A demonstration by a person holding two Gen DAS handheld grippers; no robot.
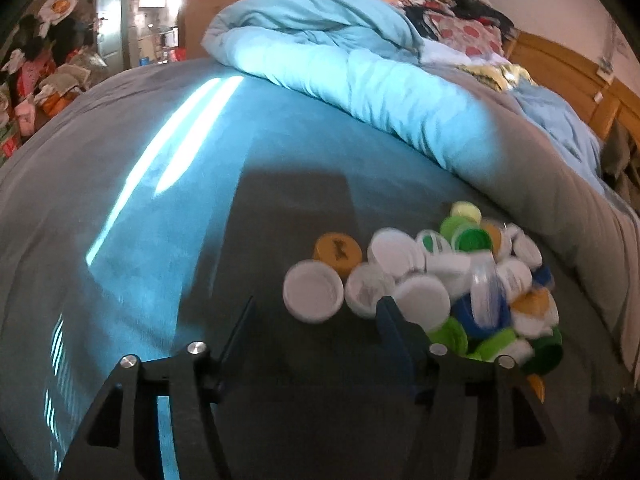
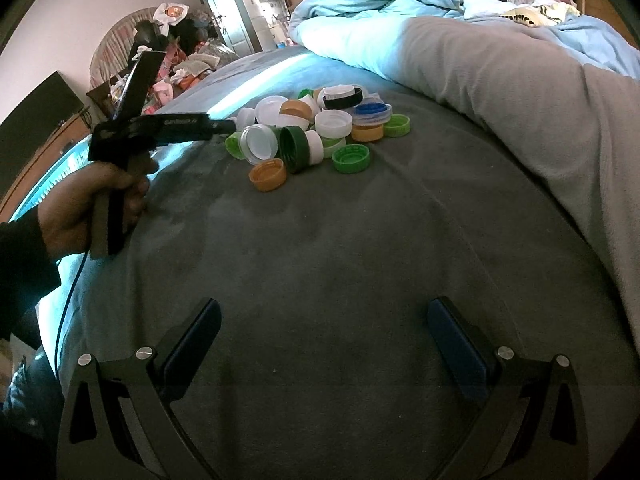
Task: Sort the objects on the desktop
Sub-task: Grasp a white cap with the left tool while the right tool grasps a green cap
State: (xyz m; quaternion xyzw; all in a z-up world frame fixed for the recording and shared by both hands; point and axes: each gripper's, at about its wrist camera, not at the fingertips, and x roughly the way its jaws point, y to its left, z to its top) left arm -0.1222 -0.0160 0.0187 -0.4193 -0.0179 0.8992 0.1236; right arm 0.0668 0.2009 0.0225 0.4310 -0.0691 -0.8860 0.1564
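A pile of bottle caps (image 1: 448,280) in white, green, orange and blue lies on the grey bed sheet (image 1: 200,240). It also shows in the right wrist view (image 2: 316,128). My left gripper (image 1: 318,306) is open and empty; its right finger touches the near left edge of the pile, next to a white cap (image 1: 314,291) and an orange cap (image 1: 338,252). In the right wrist view the left gripper (image 2: 224,125) reaches the pile from the left. My right gripper (image 2: 324,312) is open and empty, well short of the pile, over bare sheet.
A rolled light-blue and grey duvet (image 1: 360,80) lies behind and to the right of the pile (image 2: 500,80). Clothes and boxes are heaped beyond the bed (image 1: 36,88). A wooden headboard (image 1: 580,80) stands at the far right.
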